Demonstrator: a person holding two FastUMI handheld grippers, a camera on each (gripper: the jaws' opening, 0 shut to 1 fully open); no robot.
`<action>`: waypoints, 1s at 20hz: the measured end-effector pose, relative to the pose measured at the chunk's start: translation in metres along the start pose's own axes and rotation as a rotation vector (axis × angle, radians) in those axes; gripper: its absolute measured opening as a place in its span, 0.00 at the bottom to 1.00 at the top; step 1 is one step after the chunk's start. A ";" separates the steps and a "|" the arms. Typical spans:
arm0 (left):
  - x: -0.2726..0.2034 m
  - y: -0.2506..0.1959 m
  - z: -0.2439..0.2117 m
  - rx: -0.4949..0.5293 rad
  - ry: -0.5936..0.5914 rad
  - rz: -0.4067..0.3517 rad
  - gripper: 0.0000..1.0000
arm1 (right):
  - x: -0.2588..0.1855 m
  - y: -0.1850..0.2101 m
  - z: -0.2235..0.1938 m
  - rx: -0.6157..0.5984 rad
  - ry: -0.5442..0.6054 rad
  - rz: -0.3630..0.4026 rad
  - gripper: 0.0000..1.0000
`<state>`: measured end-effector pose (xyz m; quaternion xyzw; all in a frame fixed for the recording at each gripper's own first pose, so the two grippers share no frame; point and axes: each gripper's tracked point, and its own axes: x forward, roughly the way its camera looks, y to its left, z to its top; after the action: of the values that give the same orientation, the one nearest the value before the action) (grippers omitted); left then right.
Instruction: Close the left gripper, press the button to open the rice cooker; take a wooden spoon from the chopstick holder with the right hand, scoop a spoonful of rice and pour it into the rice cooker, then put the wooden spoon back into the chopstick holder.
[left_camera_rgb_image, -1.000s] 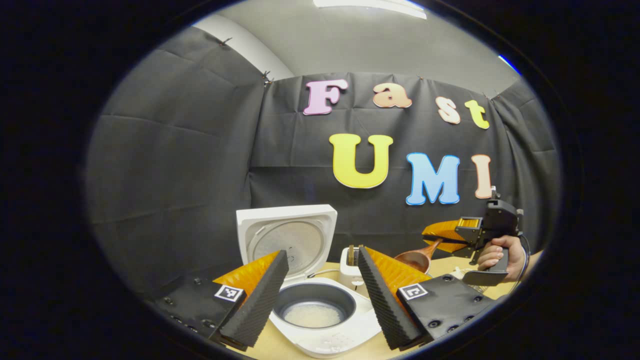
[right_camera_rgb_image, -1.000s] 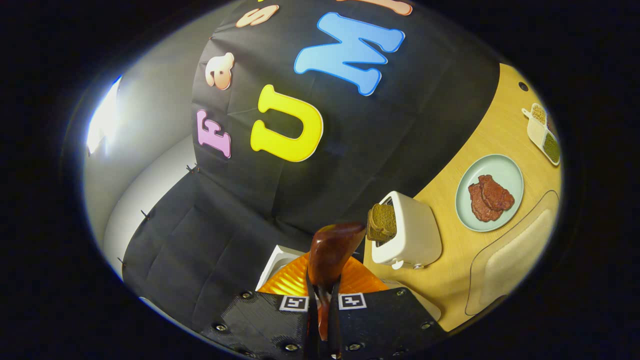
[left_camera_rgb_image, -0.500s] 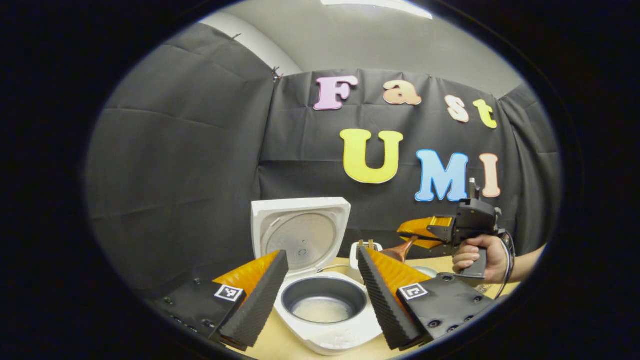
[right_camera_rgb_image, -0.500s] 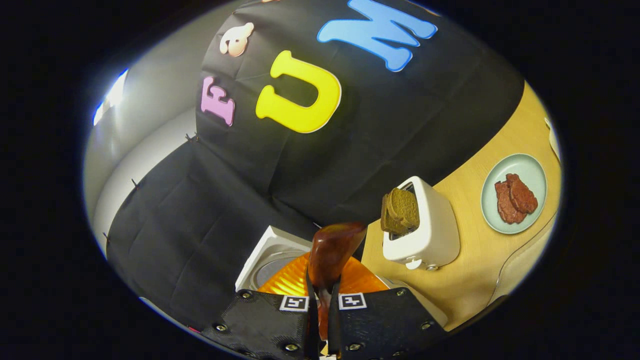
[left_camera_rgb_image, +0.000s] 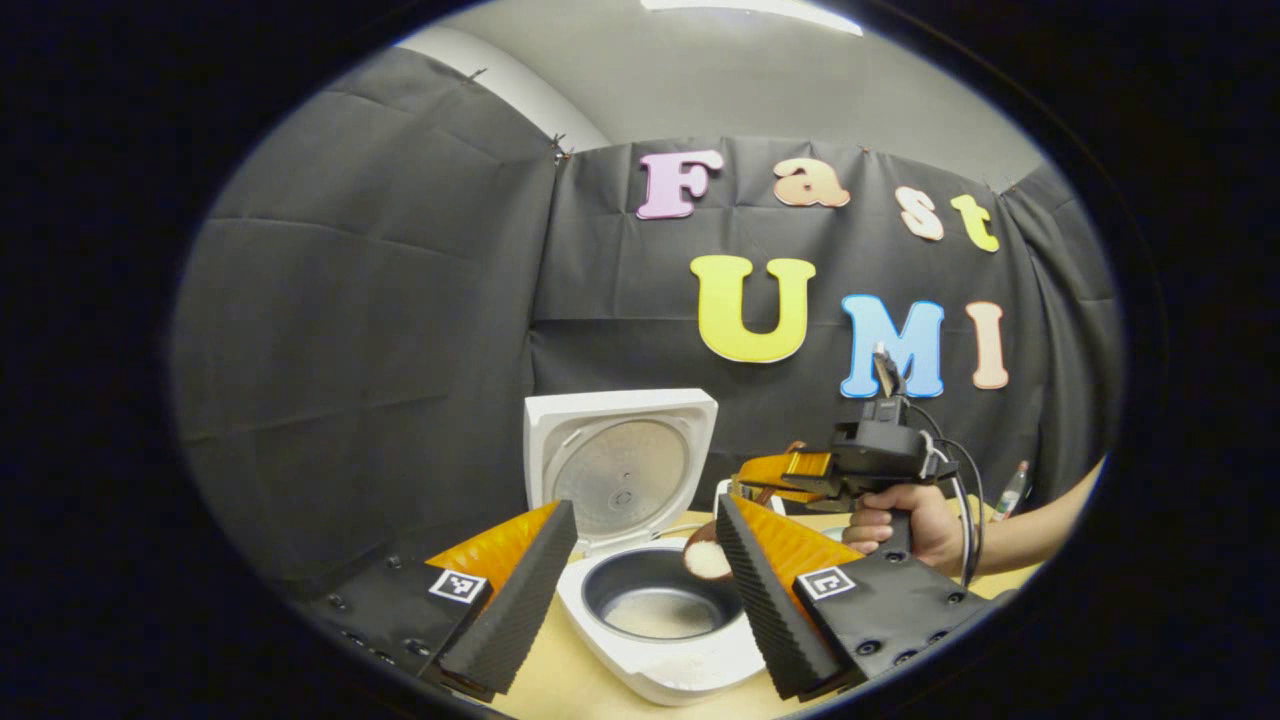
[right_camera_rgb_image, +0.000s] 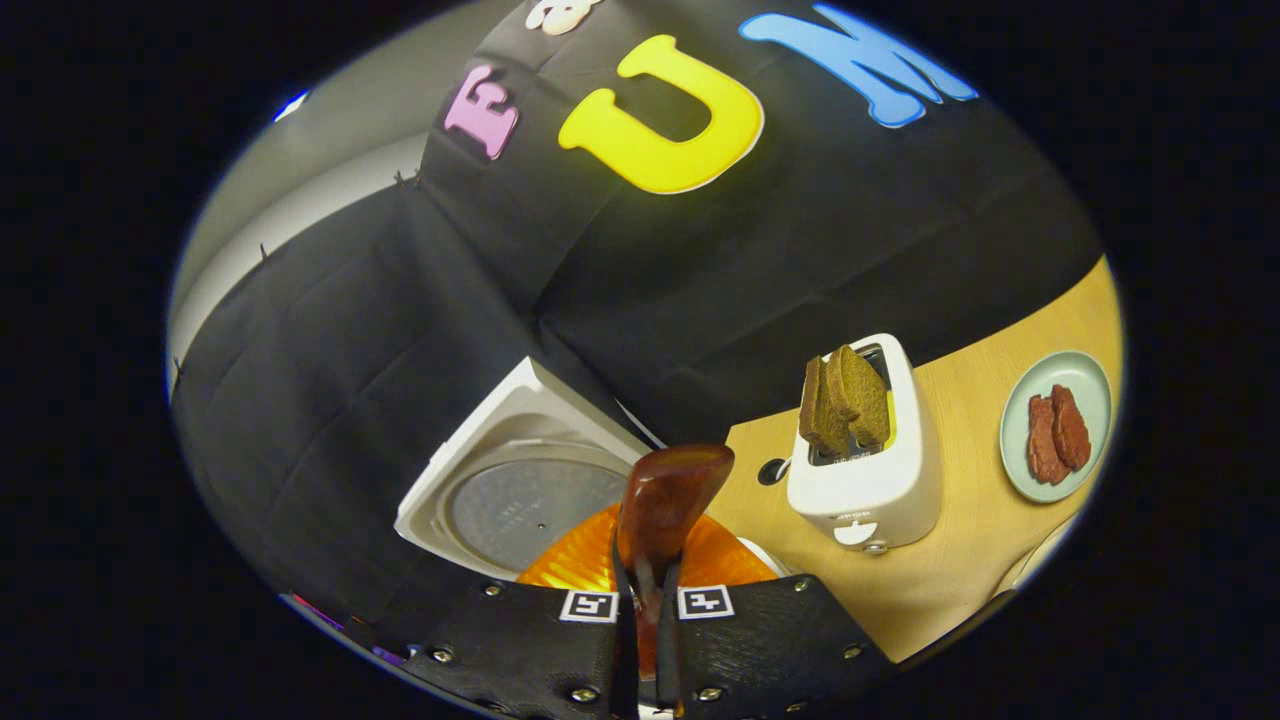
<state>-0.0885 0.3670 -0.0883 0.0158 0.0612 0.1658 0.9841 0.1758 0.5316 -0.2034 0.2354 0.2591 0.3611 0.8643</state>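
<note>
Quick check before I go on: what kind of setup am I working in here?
Most likely a mock kitchen counter in a recording booth, not a real home. A rice cooker with its lid up, a toaster holding bread and a plate of meat sit on a wooden table, with black cloth hung behind.

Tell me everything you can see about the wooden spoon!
The wooden spoon looks like dark, glossy reddish-brown wood. The right gripper is shut on its handle, both fingers pressing it. In the left gripper view its bowl is tipped over the open rice cooker's grey inner pot, with white rice showing in the bowl. The spoon touches nothing but the gripper, as far as I can tell.
</note>
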 end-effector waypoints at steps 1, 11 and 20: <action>-0.002 0.004 0.000 -0.006 0.001 0.008 0.99 | 0.006 0.003 -0.006 -0.072 0.014 -0.011 0.07; -0.033 0.038 -0.012 -0.022 0.014 0.097 0.98 | 0.006 0.039 -0.037 -0.882 0.044 0.101 0.07; -0.039 0.046 -0.010 -0.050 -0.006 0.116 0.98 | -0.012 0.059 -0.029 -0.961 -0.030 0.186 0.07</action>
<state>-0.1408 0.3979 -0.0913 -0.0050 0.0530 0.2240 0.9731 0.1209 0.5661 -0.1871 -0.1630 0.0284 0.5120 0.8429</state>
